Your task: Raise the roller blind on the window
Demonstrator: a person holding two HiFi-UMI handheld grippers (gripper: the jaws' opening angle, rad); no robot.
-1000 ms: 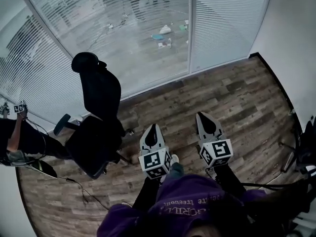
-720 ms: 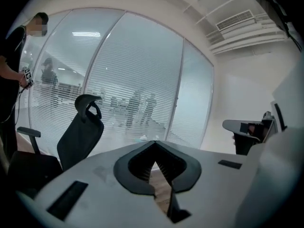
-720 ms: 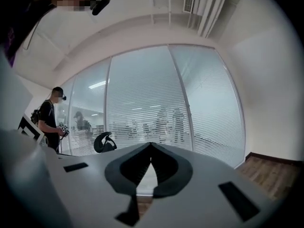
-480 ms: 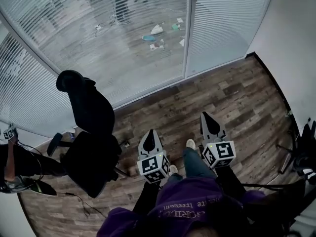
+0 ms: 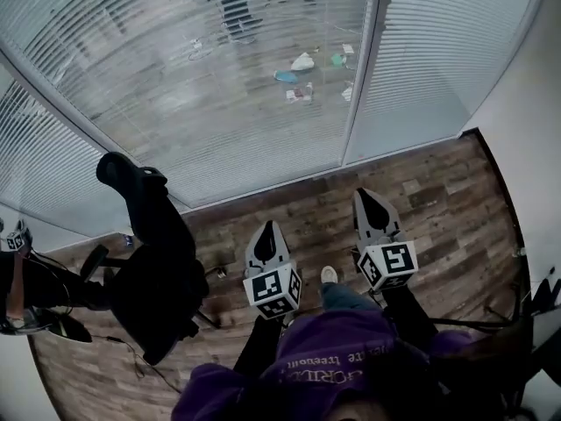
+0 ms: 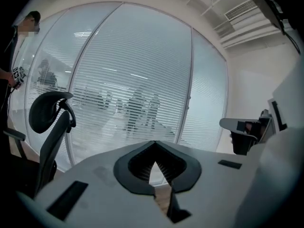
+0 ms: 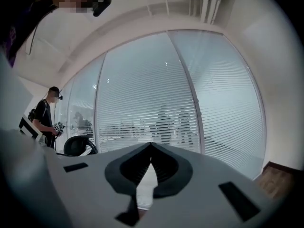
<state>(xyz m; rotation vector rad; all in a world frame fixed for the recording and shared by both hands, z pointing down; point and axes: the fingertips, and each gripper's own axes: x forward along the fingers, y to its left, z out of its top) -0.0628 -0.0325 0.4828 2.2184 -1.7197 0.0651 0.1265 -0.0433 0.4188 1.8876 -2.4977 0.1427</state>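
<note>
Zero progress on the lift, as far as these views show. The blind [image 5: 219, 86] hangs fully down over the glass. It fills the upper half of the head view and reaches to where the window meets the wooden floor [image 5: 438, 200]. Slats are tilted enough that blurred shapes show through from outside.

Left gripper [image 5: 267, 228]: lower centre of the head view, pointing at the window, well short of it. Its own view shows the jaws brought together at the tips, nothing between them.

Right gripper [image 5: 368, 196]: just right of the left one, aimed the same way. Jaws likewise closed and empty in its own view.

Neither tool touches the blind or the mullion [image 5: 364, 68].

No pull cord or chain can be made out in any view, so the control's location is unknown.

Other items: black office chair [image 5: 153, 261] at centre left, beside the window. A second person [image 5: 17, 270] stands at the far left edge.

Judgement: approach stage only. Left to do: close the gap to the window, find the control, grip it, raise the blind.
</note>
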